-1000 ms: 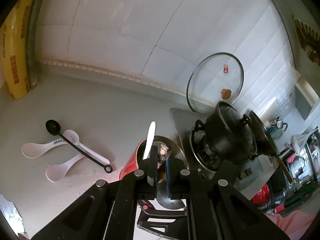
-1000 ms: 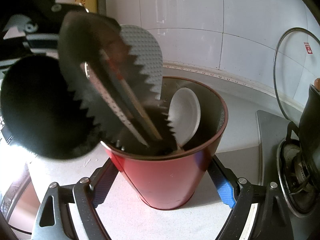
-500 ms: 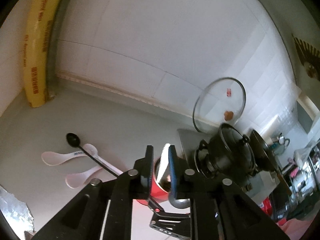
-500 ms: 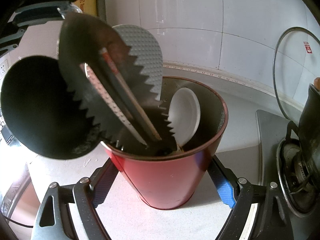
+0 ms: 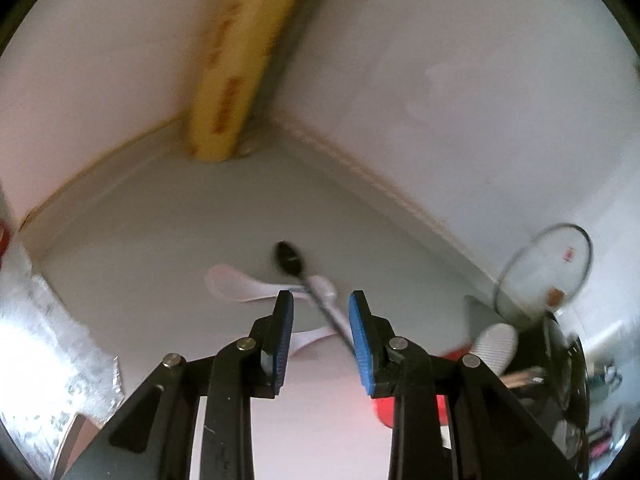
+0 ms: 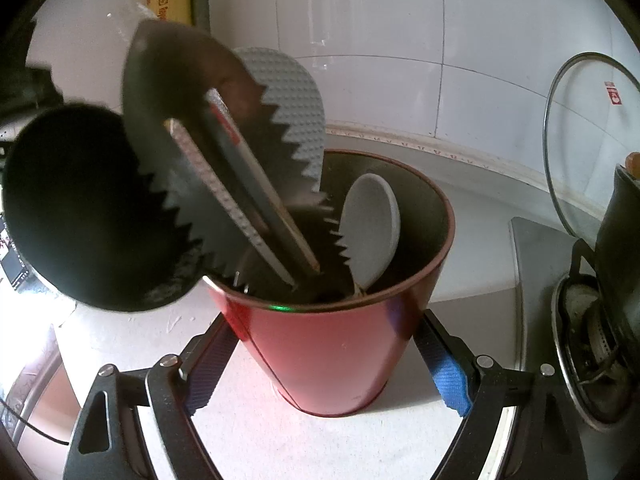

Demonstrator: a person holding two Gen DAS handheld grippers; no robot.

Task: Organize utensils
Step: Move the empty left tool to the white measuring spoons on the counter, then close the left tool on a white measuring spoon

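Left gripper point(image 5: 319, 312) empty, jaws opening, aimed at black spoon point(image 5: 290, 258) lying across white spoons point(image 5: 236, 286) at frame centre. Thin, light, stiff, likely slippery; take the handle mid-length. Bare surface point(image 5: 160, 240) around, wall corner close behind. Right gripper point(image 6: 326, 364) clamps red cup point(image 6: 332, 344), lower centre, already crowded with utensils

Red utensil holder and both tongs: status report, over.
Left tongs opening, empty, aimed at black spoon. Right tongs clamp red holder. Path clear.
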